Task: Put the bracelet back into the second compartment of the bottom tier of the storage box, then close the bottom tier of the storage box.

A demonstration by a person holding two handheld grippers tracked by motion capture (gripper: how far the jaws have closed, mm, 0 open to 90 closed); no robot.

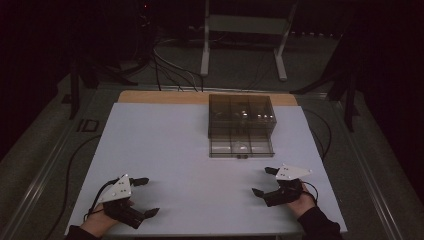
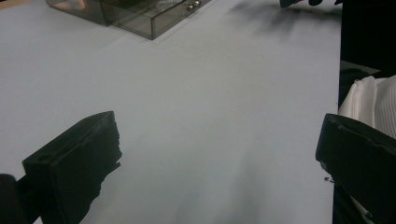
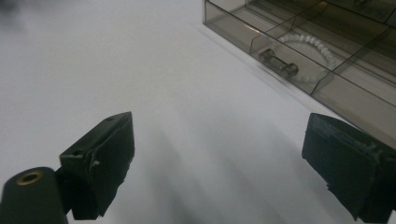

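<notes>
While both my tongs rest apart on the white table (image 1: 165,150), left tongs (image 1: 145,196) at about seven o'clock and right tongs (image 1: 265,181) at about five, each gapes wide with nothing between its jaws. The thing nearest them is the smoky clear plastic drawer box (image 1: 242,115) at twelve o'clock, its bottom drawer (image 1: 241,148) pulled out toward me. I judge it light, stiff and slick, so it may skate if I push without bracing the case. The hold I would choose is the small bar handle (image 3: 279,63) at the drawer's front. Behind it lies a pale bead bracelet (image 3: 312,45) (loose and limp, likely to slip), best pinched across one strand.
</notes>
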